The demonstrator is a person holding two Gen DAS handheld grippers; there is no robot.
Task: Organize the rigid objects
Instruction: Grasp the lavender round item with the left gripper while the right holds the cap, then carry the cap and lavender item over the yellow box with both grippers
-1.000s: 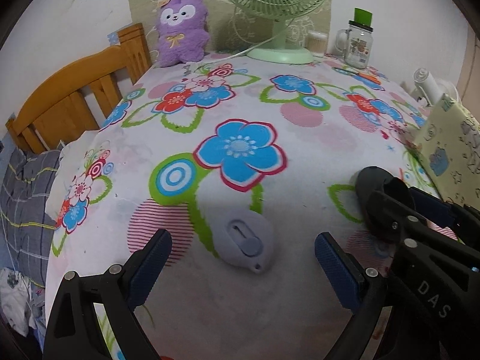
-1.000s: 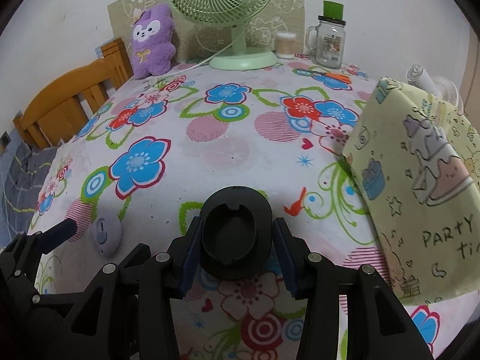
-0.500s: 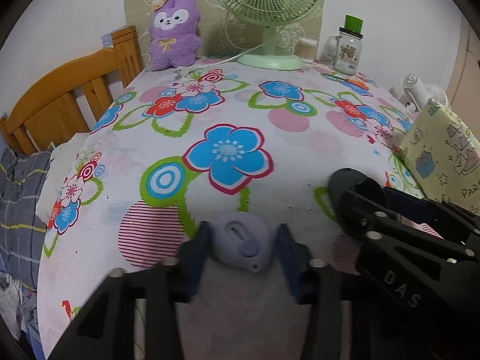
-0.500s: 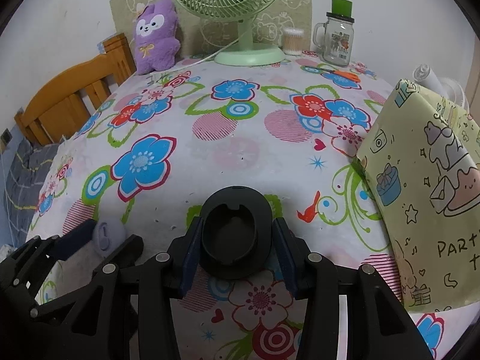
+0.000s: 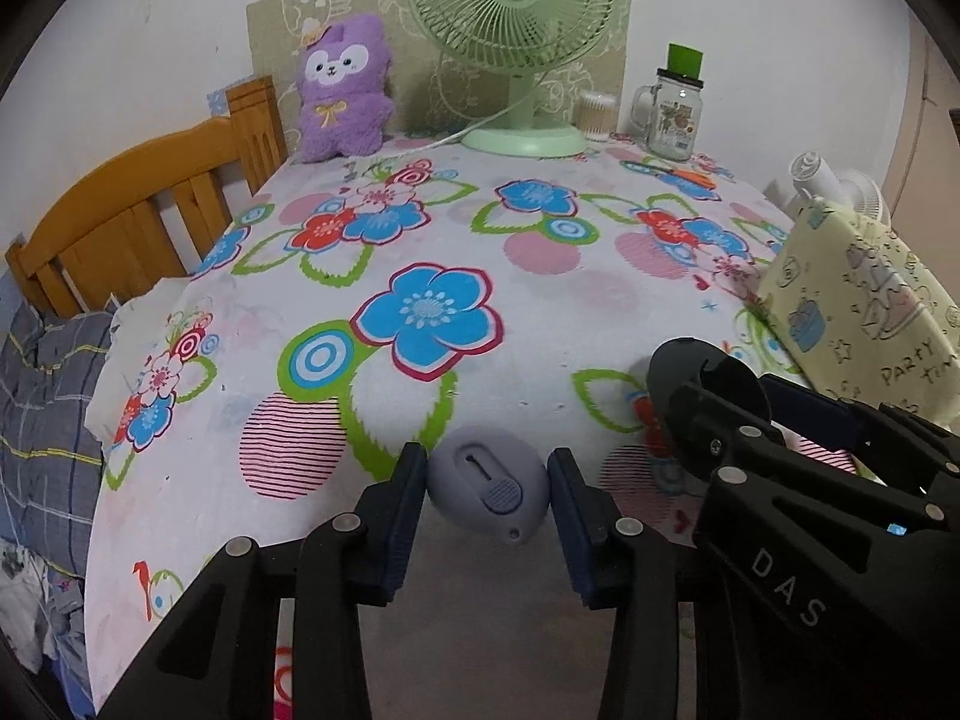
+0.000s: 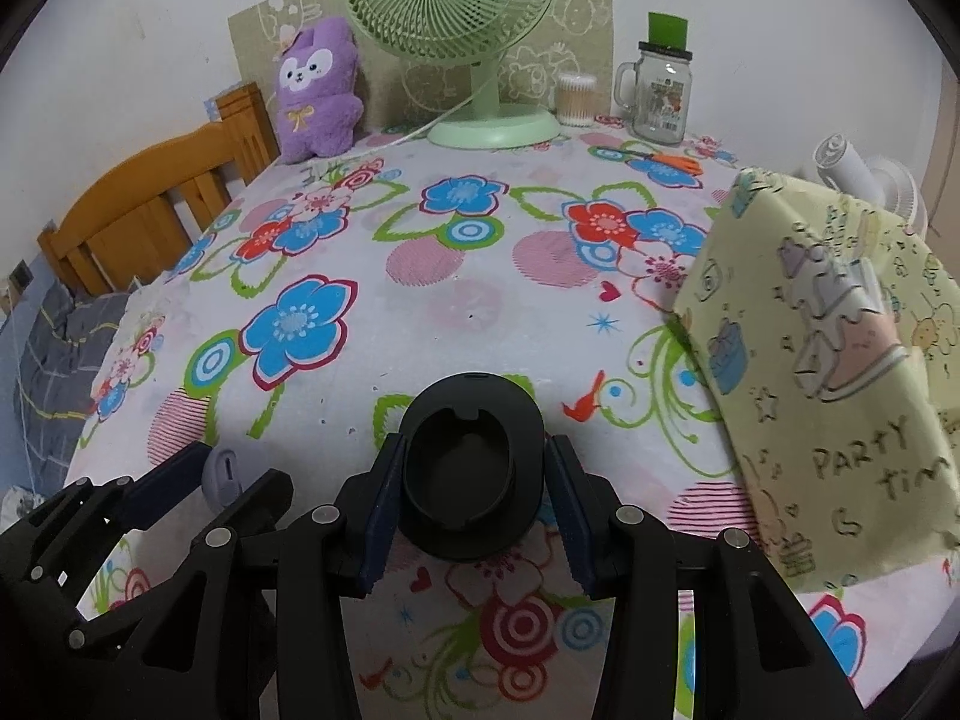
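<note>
In the left wrist view, the left tool (image 5: 487, 495) sat low in the centre of the frame, its 2 blue pads pinching a small grey oval case (image 5: 487, 491) with a slider on its top. The pads touched the case on its left and right sides, and the case looked clear of the flowered desk (image 5: 540, 312) or barely above it; I could not tell which. At the lower right, the right tool's black body crossed the frame, carrying a black oval holder (image 5: 690, 369). A yellow gift bag (image 5: 864, 318) leaned at the right edge, and a green fan (image 5: 516, 30), a purple plush toy (image 5: 345, 96) and a glass jar (image 5: 675, 114) stood along the top.

In the right wrist view, the right tool (image 6: 471, 495) sat low in the centre, its pads pinching the black oval holder on both sides, hollow face towards the camera. The left tool appeared at the lower left with the grey case (image 6: 223, 474) between its pads.

The risks, as I judged them: the grey case was rounded and smooth, so a grip on its curved flanks could squeeze it out forwards if tilted. The 2 tools were close together, so bringing the case to the holder could knock them against each other. The gift bag stood near the right tool and might topple if brushed.
</note>
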